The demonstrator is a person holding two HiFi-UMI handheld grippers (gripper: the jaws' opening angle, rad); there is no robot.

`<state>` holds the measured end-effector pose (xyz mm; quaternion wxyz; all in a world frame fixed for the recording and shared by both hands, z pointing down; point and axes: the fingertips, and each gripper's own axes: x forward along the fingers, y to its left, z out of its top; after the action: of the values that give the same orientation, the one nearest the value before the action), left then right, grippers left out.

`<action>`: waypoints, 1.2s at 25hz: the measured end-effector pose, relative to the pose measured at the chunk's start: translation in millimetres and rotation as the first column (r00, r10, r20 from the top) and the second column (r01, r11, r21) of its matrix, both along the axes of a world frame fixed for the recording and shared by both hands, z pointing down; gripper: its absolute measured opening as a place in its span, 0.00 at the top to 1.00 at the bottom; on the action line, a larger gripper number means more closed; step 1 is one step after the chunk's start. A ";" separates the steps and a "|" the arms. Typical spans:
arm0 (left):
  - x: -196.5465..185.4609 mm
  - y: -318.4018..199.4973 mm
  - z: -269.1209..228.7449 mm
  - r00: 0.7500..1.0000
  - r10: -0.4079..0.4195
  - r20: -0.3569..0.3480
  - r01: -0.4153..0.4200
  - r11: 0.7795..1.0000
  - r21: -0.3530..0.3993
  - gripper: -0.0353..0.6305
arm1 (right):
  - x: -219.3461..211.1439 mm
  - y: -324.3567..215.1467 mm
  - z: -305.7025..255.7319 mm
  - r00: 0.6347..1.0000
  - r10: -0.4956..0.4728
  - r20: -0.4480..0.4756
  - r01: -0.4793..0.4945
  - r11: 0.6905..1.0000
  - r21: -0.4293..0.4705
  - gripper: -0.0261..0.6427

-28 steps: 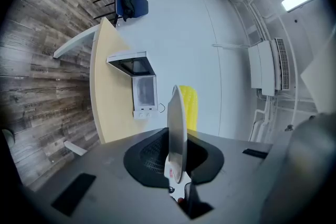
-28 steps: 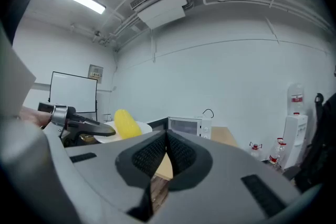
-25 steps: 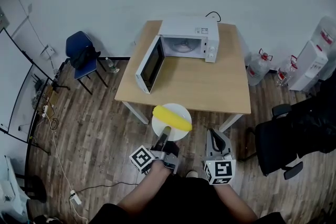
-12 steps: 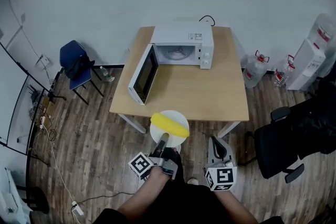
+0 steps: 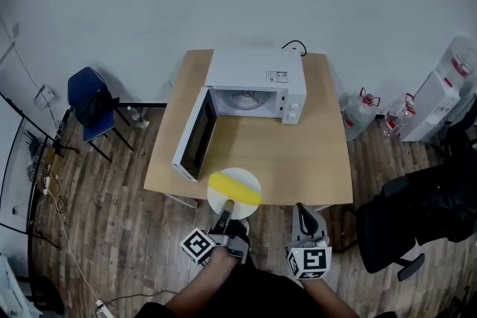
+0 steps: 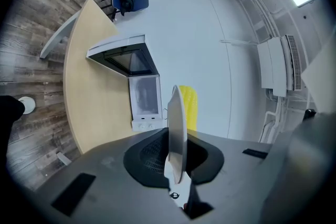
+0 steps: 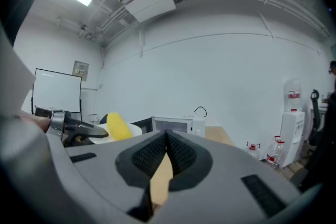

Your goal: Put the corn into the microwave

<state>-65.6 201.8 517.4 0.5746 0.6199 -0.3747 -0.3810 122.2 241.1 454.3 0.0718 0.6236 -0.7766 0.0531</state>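
Observation:
A yellow corn cob (image 5: 235,188) lies on a white plate (image 5: 227,203) held out over the near edge of the wooden table (image 5: 298,164). My left gripper (image 5: 226,211) is shut on the plate's near rim. Seen from the left gripper view, the plate (image 6: 177,136) stands edge-on between the jaws with the corn (image 6: 189,107) behind it. The white microwave (image 5: 253,82) stands at the table's far side with its door (image 5: 194,145) swung open to the left. My right gripper (image 5: 304,221) is shut and holds nothing, right of the plate. In the right gripper view the corn (image 7: 118,126) shows at left.
A blue chair (image 5: 88,106) stands left of the table. A black office chair (image 5: 406,220) is at the right, with water bottles (image 5: 359,110) and a white dispenser (image 5: 428,104) behind it. The floor is wood planks, with a cable (image 5: 71,253) along the left.
Both grippers have moved forward toward the table, carrying the plate and corn from over the floor to over the table's near edge. The microwave looks closer.

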 end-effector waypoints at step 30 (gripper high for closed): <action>10.0 -209.4 44.7 0.974 0.227 -0.013 -0.228 0.969 -0.096 0.92 | -18.7 -218.5 1.5 0.992 0.124 -0.038 -0.126 0.989 -0.072 0.87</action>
<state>-55.6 -7.6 562.1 0.6442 0.6298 -0.3188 -0.2945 103.5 22.6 455.8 0.1044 0.6688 -0.7321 0.0758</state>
